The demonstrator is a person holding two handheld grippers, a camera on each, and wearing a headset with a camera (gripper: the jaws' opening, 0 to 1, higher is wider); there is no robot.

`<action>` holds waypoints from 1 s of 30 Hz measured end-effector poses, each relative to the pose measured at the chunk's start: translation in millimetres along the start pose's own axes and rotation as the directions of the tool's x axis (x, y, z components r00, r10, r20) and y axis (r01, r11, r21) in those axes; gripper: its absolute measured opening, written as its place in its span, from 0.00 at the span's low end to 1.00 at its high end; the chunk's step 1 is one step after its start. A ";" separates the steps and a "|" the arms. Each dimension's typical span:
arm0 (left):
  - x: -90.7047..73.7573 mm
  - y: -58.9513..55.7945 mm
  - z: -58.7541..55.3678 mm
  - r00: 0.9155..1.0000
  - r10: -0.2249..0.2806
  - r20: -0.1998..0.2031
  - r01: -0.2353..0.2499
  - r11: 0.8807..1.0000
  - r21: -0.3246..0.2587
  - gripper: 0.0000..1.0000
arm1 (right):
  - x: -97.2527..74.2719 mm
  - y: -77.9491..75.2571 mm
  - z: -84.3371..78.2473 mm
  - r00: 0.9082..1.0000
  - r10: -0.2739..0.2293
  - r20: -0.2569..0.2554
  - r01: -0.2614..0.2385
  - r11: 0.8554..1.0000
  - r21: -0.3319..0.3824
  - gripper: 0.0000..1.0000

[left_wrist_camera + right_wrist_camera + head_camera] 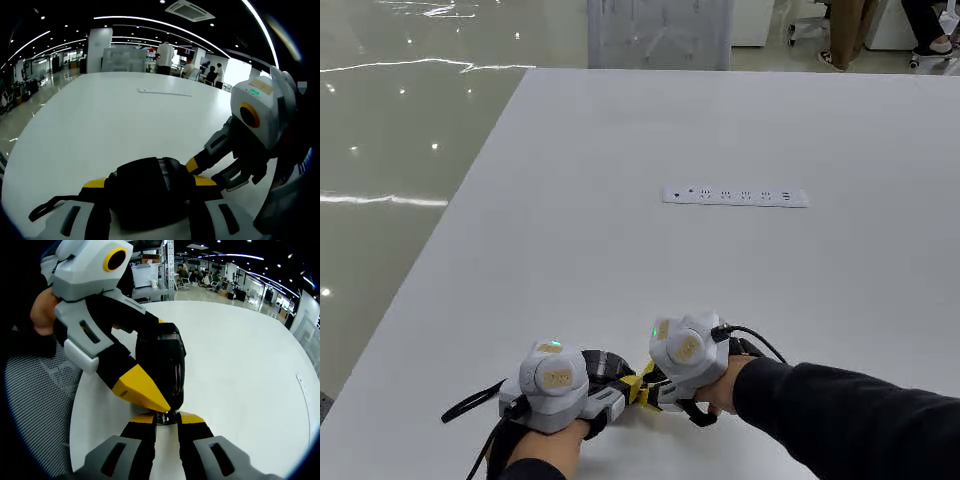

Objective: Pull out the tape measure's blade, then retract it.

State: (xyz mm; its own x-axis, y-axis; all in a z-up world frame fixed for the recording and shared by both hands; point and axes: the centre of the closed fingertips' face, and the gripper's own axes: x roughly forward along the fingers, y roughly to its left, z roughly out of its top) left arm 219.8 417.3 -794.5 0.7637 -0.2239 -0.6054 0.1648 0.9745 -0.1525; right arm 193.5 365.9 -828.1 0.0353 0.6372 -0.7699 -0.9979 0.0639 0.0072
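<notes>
**Present state.** The tape measure (150, 200) is located at the near edge of the desk (620, 200), toward its left side. Whether it rests on the desk or is held just above it cannot be told. The tape measure is gripped across its black body by the left claw (610, 392), whose jaws are set at the body's width. A black strap (45, 210) trails from the body toward the left edge. The right claw (167, 420) is narrowed almost fully, and the small metal blade tip (165, 414) is pinched between its yellow pads right at the mouth of the body. The two claws are touching or nearly so. A power strip (735, 196) lies well apart, toward the middle of the desk.

**Step in hand.** No length of blade is seen between the body and the right claw, so the blade is judged not yet drawn. The grasp for the pull-out is judged to be set.

**Next move.** The body should be held fixed by the left claw. The right claw should be drawn away from it toward the right edge, in line with the mouth, with the pinch kept firm. A slipped tip would snap back, so pressure should be kept on until the blade has been fed back in under control.
</notes>
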 end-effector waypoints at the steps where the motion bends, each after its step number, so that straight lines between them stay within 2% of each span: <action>1: -0.1 0.0 0.0 1.000 0.000 0.000 0.000 1.000 0.000 0.59 | -0.1 -0.6 0.0 1.000 -0.003 0.000 0.003 1.000 0.010 0.13; 6: -0.5 -0.4 -0.4 1.000 0.001 -0.002 -0.001 1.000 0.000 0.59 | -2.0 -1.4 -2.6 1.000 -0.004 -0.009 0.005 0.999 0.034 0.13; 13: -0.7 -0.6 -0.2 1.000 -0.002 -0.001 0.002 1.000 -0.004 0.59 | -4.0 -1.0 -4.2 1.000 -0.002 -0.017 0.003 1.000 0.030 0.12; 16: -0.9 -1.1 -0.4 1.000 -0.004 -0.001 0.004 1.000 -0.001 0.59 | -0.6 1.4 -1.2 1.000 0.012 -0.012 -0.011 1.000 0.012 0.12; 30: -0.6 -0.9 -0.4 1.000 -0.004 0.000 0.004 1.000 -0.002 0.59 | 0.3 0.0 0.8 1.000 0.011 0.005 -0.011 0.999 0.045 0.12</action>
State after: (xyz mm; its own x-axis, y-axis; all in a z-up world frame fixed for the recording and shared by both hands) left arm 219.0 416.5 -794.3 0.7631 -0.2280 -0.6047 0.1667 0.9735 -0.1568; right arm 193.6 366.7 -827.8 0.0244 0.6418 -0.7665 -0.9949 0.0908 0.0444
